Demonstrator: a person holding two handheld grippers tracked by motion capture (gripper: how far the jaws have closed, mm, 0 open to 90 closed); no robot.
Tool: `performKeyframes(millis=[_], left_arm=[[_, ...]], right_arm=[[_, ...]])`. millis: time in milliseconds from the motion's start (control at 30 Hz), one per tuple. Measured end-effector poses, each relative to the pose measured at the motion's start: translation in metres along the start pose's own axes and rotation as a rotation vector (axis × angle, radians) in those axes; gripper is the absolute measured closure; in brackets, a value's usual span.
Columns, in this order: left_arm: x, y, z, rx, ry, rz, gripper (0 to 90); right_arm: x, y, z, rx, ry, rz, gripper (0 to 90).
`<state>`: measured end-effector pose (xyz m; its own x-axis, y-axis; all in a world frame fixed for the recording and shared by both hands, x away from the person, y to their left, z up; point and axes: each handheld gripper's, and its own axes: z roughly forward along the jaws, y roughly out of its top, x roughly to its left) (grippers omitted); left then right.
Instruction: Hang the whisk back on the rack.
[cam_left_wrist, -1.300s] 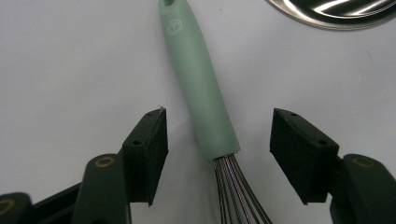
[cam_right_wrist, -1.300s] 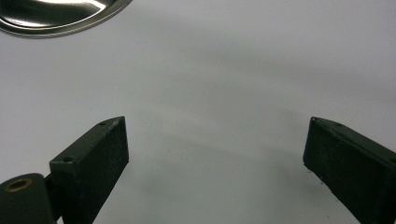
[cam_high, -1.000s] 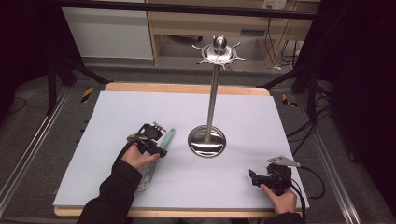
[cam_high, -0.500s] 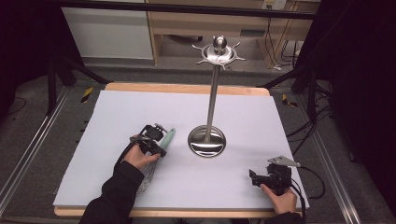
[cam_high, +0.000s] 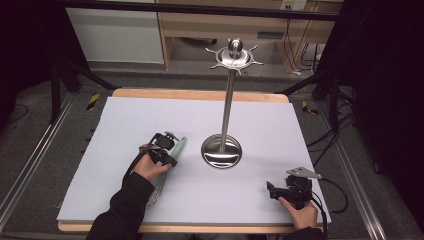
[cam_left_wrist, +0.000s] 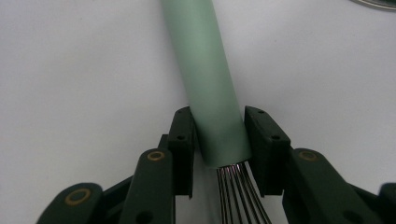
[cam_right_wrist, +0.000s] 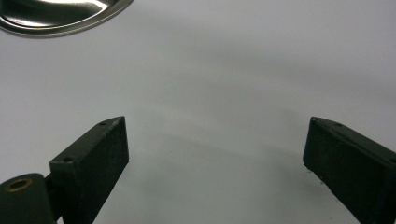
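A whisk lies on the white table cover, its pale green handle (cam_high: 180, 145) pointing toward the stand and its wire loops (cam_high: 156, 189) toward the table's front edge. My left gripper (cam_high: 168, 154) is shut on the handle's lower end. In the left gripper view both jaws press the green handle (cam_left_wrist: 210, 79) just above where the wires (cam_left_wrist: 238, 196) come out. My right gripper (cam_high: 270, 190) rests low at the front right, open, with bare cover between its jaws (cam_right_wrist: 215, 154).
A steel stand rises from a round base (cam_high: 221, 151) at the table's middle, with a thin pole (cam_high: 228, 105) and a hooked crown (cam_high: 234, 55) on top. The base's rim (cam_right_wrist: 56, 18) lies ahead of the right gripper. Black cables and frame legs surround the table.
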<state>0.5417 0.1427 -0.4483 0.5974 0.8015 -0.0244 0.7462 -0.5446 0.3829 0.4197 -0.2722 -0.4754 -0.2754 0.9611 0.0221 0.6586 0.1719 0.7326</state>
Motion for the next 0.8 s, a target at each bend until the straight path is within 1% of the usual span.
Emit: performKeyframes(millis=[33,133,167,200,233,267,300,333,367,400,467,500,533,567,600,633,667,700,733,800], left_arm=[[0.000,0.000,-0.001,-0.003,-0.009,0.000,64.8],[-0.001,-0.001,-0.004,-0.015,-0.008,0.002,65.2],[-0.001,-0.002,-0.008,-0.032,-0.009,0.004,65.4],[-0.001,-0.002,-0.008,-0.032,-0.009,0.004,65.6],[-0.002,-0.003,-0.012,-0.049,-0.015,0.005,65.8],[-0.002,-0.003,-0.012,-0.049,-0.015,0.005,66.0],[-0.002,-0.004,-0.017,-0.070,-0.023,0.005,66.2],[-0.002,-0.004,-0.017,-0.070,-0.023,0.005,66.4],[-0.003,-0.006,-0.022,-0.093,-0.029,0.007,66.6],[-0.003,-0.006,-0.022,-0.093,-0.029,0.007,66.8],[-0.003,-0.009,-0.028,-0.116,-0.036,0.006,67.2],[-0.004,-0.011,-0.033,-0.137,-0.043,0.003,67.4],[-0.004,-0.011,-0.033,-0.137,-0.043,0.003,67.6],[-0.005,-0.014,-0.039,-0.161,-0.047,0.001,67.8],[-0.005,-0.014,-0.039,-0.161,-0.047,0.001,68.0],[-0.006,-0.017,-0.044,-0.187,-0.050,0.005,68.2],[-0.006,-0.017,-0.044,-0.187,-0.050,0.005,68.3],[-0.006,-0.021,-0.050,-0.217,-0.054,0.002,68.5],[-0.006,-0.021,-0.050,-0.217,-0.054,0.002,68.5],[-0.006,-0.025,-0.055,-0.241,-0.060,0.000,68.7]], right_arm=[[0.000,0.000,0.000,-0.001,0.000,-0.001,7.4],[0.000,0.000,0.000,-0.003,-0.003,-0.005,7.4],[0.000,0.000,0.000,-0.003,-0.003,-0.005,7.4],[0.000,0.000,0.000,-0.003,-0.003,-0.005,7.4],[0.000,0.000,0.000,-0.003,-0.003,-0.005,7.4],[0.000,0.000,0.000,-0.003,-0.003,-0.005,7.4],[0.000,0.000,0.000,-0.003,-0.003,-0.003,7.4],[0.000,0.000,0.000,-0.003,-0.003,-0.003,7.4],[0.000,0.000,0.000,-0.005,-0.004,0.000,7.4],[0.000,0.000,0.000,-0.005,-0.004,0.000,7.4],[0.000,0.000,0.000,-0.005,-0.003,-0.001,7.4],[0.000,0.000,0.000,-0.005,-0.005,0.000,7.4],[0.000,0.000,0.000,-0.005,-0.005,0.000,7.4],[0.000,0.000,0.000,-0.005,-0.003,-0.001,7.4],[0.000,0.000,0.000,-0.005,-0.003,-0.001,7.4],[0.000,0.000,0.000,-0.005,-0.005,0.000,7.4],[0.000,0.000,0.000,-0.005,-0.005,0.000,7.3],[0.000,0.000,0.000,-0.007,-0.004,-0.002,7.4],[0.000,0.000,0.000,-0.007,-0.004,-0.002,7.4],[0.000,0.000,0.000,-0.005,-0.005,0.000,7.4]])
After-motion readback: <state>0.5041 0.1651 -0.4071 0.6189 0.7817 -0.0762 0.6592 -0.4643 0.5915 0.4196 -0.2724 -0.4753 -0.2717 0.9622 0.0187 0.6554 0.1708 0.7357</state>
